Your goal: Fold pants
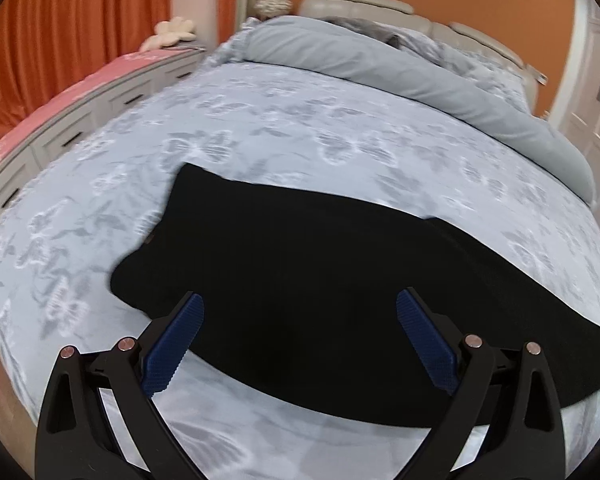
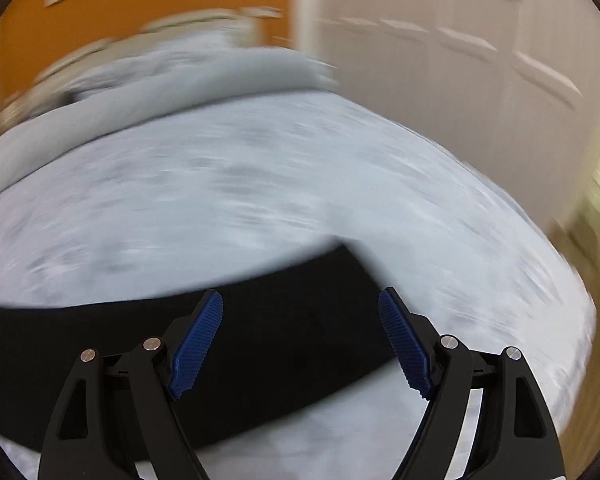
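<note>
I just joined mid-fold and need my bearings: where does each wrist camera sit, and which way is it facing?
Left wrist: on the left gripper, angled down over the black pants toward the headboard; only its own open fingers show.
Right wrist: on the right gripper, angled down over one end of the pants toward white cupboard doors; heavily blurred, own open fingers only.
Shared: pants, floral bedspread, folded grey duvet, orange wall.
</note>
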The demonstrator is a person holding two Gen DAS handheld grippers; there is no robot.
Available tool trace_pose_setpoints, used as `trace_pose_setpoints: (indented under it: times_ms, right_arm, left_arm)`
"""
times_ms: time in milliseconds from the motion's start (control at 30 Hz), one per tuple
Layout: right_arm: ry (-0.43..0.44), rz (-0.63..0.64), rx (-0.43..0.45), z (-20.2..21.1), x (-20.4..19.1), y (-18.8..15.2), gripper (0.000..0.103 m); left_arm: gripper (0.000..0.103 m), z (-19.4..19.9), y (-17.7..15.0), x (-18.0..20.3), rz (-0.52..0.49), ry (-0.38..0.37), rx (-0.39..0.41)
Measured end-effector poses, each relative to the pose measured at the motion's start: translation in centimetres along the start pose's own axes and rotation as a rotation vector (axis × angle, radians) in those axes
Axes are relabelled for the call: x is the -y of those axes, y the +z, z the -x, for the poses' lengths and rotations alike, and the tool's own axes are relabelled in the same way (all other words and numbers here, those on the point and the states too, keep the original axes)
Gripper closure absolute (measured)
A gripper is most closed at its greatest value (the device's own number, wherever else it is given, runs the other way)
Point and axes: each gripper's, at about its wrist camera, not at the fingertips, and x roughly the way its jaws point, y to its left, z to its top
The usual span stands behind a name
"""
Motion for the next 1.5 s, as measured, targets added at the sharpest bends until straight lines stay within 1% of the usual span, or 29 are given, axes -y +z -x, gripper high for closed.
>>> trace_pose_setpoints:
  times_ms: [33,133,167,233,300,333,367,400,433,500,567,633,667,733,767,800,833,867,933,1000,1033,1100,1133,1167,1200,1267,1300,1400,1500]
  right_arm:
    - [-0.018,-0.057,-0.04,-1.4,3.1,-0.5,0.025]
    - [0.024,-0.162,-0.136,-4.3,7.3,-1.9,0.025]
    - [0.044,-0.188,-0.151,-5.2,8.2,-2.3,0.025]
    - [0.057,-0.186,-0.133,-5.5,8.3,-2.4,0.027]
    - [0.084,-0.142,-0.108,-5.4,7.4,-2.0,0.037]
    - [0.098,-0.102,-0.102,-5.5,6.5,-1.8,0.058]
    - [0.102,-0.074,-0.12,-6.2,6.6,-1.6,0.083]
    - [0.082,-0.055,-0.145,-6.6,6.5,-1.6,0.084]
    - [0.063,-0.051,-0.15,-6.9,6.2,-1.6,0.09]
    - [0.067,-0.055,-0.143,-6.5,6.2,-1.3,0.096]
    - [0.097,-0.088,-0.102,-4.9,6.7,-0.5,0.096]
    - [0.099,-0.103,-0.073,-4.1,7.3,0.0,0.097]
    - [0.085,-0.099,-0.092,-4.8,7.7,-0.4,0.096]
    - [0.106,-0.104,-0.192,-7.5,8.1,-1.9,0.092]
    - [0.115,-0.116,-0.143,-7.2,8.3,-2.2,0.083]
    - [0.094,-0.107,-0.14,-6.7,8.3,-1.9,0.072]
    - [0.073,-0.105,-0.149,-6.1,8.2,-1.4,0.05]
    - [0.08,-0.126,-0.119,-5.2,8.5,-1.3,0.037]
    - [0.084,-0.159,-0.075,-4.0,8.8,-1.7,0.029]
    - [0.113,-0.197,-0.115,-4.5,9.2,-2.4,0.028]
    - [0.152,-0.233,-0.154,-5.5,9.4,-3.0,0.028]
    - [0.175,-0.273,-0.21,-7.2,9.4,-3.7,0.026]
    - [0.165,-0.271,-0.196,-7.3,9.2,-3.7,0.026]
    - [0.156,-0.259,-0.169,-7.3,8.8,-3.5,0.033]
    - [0.163,-0.254,-0.172,-7.4,8.4,-3.4,0.039]
    - [0.195,-0.269,-0.177,-7.5,7.9,-3.0,0.08]
    - [0.235,-0.292,-0.187,-7.6,7.6,-2.8,0.085]
    - [0.24,-0.324,-0.137,-5.7,6.7,-1.7,0.086]
    - [0.335,-0.317,-0.037,-1.6,4.0,0.2,0.086]
  left_arm:
    - [0.008,0.0,-0.3,0.8,-0.009,-0.011,0.001]
    - [0.007,-0.1,-0.9,3.8,-0.051,-0.031,0.012]
    - [0.007,-0.1,-1.0,4.5,-0.063,-0.033,0.016]
    - [0.007,-0.5,-1.4,6.5,-0.103,-0.035,0.035]
    - [0.007,-0.8,-1.7,7.8,-0.134,-0.04,0.043]
    - [0.007,-1.0,-1.8,8.4,-0.153,-0.038,0.046]
    - [0.007,-1.2,-1.9,8.8,-0.166,-0.036,0.049]
    - [0.007,-1.5,-2.1,9.1,-0.183,-0.03,0.049]
    - [0.007,-1.9,-2.2,9.3,-0.195,-0.019,0.044]
    - [0.007,-2.5,-2.4,9.4,-0.207,-0.011,0.03]
    - [0.007,-2.9,-2.4,9.4,-0.202,-0.007,0.017]
    - [0.007,-3.1,-2.3,9.2,-0.189,-0.016,0.008]
    - [0.007,-3.1,-2.3,9.2,-0.187,-0.015,0.011]
    - [0.007,-3.2,-2.4,9.4,-0.195,0.0,0.019]
    - [0.007,-3.3,-2.4,9.4,-0.197,0.0,0.018]
    - [0.007,-3.3,-2.4,9.4,-0.196,-0.001,0.016]
    - [0.007,-3.3,-2.5,9.3,-0.194,-0.003,0.014]
    - [0.007,-3.2,-2.5,9.3,-0.191,-0.007,0.014]
    - [0.007,-3.1,-2.4,9.2,-0.186,-0.014,0.015]
    - [0.007,-2.9,-2.3,9.1,-0.179,-0.013,0.023]
    - [0.007,-2.8,-2.2,9.0,-0.173,-0.015,0.024]
    - [0.007,-2.9,-2.1,8.9,-0.161,-0.027,0.016]
    - [0.007,-2.9,-2.1,8.7,-0.153,-0.035,0.01]
    - [0.007,-2.8,-2.1,8.7,-0.149,-0.038,0.008]
    - [0.007,-2.8,-2.1,8.6,-0.146,-0.035,0.007]
    - [0.007,-2.7,-2.1,8.4,-0.148,-0.034,0.01]
    - [0.007,-2.6,-2.0,8.3,-0.146,-0.034,0.011]
    - [0.007,-2.1,-1.7,7.8,-0.131,-0.045,0.014]
    - [0.007,-1.5,-1.3,7.0,-0.109,-0.057,0.023]
